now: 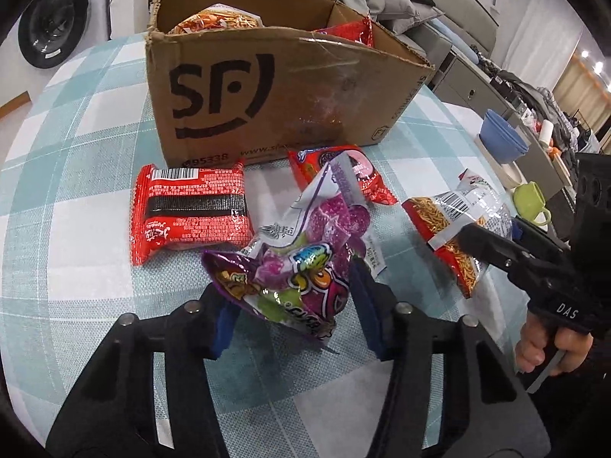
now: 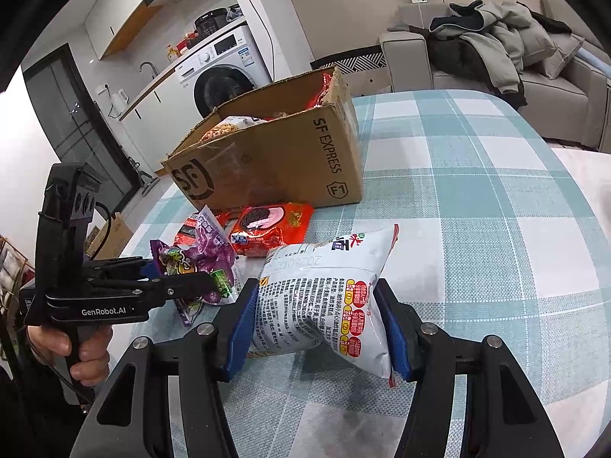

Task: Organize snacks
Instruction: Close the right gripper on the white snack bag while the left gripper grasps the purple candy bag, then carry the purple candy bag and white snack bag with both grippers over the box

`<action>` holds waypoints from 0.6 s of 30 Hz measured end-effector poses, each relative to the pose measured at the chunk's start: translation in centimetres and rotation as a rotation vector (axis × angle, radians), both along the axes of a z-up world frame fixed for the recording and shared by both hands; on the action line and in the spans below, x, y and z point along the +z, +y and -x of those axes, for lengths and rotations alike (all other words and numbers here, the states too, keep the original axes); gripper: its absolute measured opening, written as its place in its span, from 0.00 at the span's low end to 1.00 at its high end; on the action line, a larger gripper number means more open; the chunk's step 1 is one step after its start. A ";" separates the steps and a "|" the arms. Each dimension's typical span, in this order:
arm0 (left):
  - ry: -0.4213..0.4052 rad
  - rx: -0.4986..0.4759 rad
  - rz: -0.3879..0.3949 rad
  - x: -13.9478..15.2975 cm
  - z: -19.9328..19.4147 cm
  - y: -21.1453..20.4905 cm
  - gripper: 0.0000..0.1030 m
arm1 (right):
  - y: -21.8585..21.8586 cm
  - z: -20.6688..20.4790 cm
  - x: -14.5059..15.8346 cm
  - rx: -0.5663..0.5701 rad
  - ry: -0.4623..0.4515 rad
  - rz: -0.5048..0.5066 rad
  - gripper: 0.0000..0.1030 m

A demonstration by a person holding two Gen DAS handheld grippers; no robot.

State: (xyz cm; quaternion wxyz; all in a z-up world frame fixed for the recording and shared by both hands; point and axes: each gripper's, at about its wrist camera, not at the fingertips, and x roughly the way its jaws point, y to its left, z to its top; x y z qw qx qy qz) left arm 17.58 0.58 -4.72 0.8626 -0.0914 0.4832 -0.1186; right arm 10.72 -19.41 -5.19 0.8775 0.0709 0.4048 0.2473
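Left hand-held gripper point(image 1: 292, 305): we see it pinching the crinkled purple candy bag point(image 1: 294, 263).
Right hand-held gripper point(image 2: 319, 324): we see it clamping the puffy white noodle packet point(image 2: 324, 297).

- table point(image 1: 76, 152) on my feed: teal-and-white plaid cloth
- cardboard box point(image 1: 267, 87): plain brown, black logo
- candy bag point(image 1: 294, 267): purple, rainbow print
- noodle pack point(image 1: 191, 210): bright red, black band
- fingers point(image 2: 240, 320): black with blue pads
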 end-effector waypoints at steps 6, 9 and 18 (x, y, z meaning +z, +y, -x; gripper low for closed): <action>-0.064 -0.015 0.008 0.9 1.3 0.5 0.27 | 0.2 0.1 0.3 0.000 -0.009 0.002 0.58; -0.083 -0.017 0.003 1.4 2.0 0.8 0.27 | 0.5 0.2 0.4 0.004 -0.014 0.004 0.58; -0.127 0.012 0.023 3.0 4.4 2.6 0.27 | 1.3 0.8 1.3 0.025 -0.040 -0.002 0.58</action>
